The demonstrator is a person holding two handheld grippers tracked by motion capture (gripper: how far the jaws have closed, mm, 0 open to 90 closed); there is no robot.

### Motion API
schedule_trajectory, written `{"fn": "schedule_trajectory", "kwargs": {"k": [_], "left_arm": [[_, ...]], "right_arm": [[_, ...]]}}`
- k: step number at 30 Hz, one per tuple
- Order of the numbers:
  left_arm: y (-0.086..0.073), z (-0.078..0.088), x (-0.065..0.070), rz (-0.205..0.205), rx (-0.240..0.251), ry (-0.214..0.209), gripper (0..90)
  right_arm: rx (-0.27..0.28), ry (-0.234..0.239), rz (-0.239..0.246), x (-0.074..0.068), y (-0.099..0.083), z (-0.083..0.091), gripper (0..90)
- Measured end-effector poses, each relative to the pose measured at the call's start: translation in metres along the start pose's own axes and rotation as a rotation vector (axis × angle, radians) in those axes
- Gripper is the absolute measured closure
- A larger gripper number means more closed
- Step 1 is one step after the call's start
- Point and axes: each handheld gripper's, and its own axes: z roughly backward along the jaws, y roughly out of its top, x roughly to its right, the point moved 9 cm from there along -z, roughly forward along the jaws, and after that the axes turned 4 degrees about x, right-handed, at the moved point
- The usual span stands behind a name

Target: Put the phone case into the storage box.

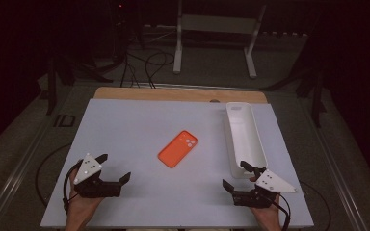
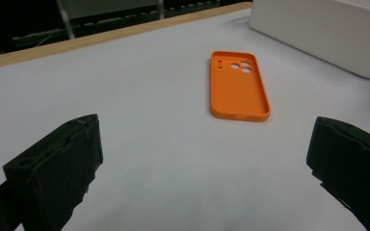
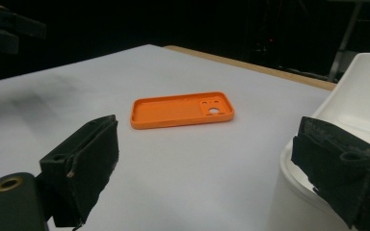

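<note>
A flat, pale grey-white rectangular tabletop [image 1: 125, 144] with a light wooden strip along its far edge carries two things. Near its middle lies an orange phone case [image 1: 178, 148], hollow side up, set at a slant. Along the right side rests a long, white, open plastic tray [image 1: 244, 139], which looks empty, though its near end is partly hidden.
</note>
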Motion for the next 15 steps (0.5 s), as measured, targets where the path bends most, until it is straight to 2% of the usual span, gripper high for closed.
{"fn": "schedule_trajectory", "kwargs": {"k": [5,10,11,15], "left_arm": [[0.008,-0.002,0.001,-0.001,-0.002,-0.005,0.0],[0.016,-0.008,0.003,-0.021,-0.027,-0.008,0.0],[0.019,-0.01,0.005,-0.017,-0.029,-0.024,0.0],[0.022,-0.014,0.008,-0.014,-0.035,-0.04,0.0]], "right_arm": [[0.003,0.002,-0.006,0.0,0.0,0.0,8.9],[-0.003,-0.001,0.001,0.0,-0.001,-0.001,9.0],[-0.002,-0.006,-0.003,0.001,-0.001,-0.001,9.0],[-0.002,-0.019,-0.009,0.002,-0.001,0.0,9.0]]}}
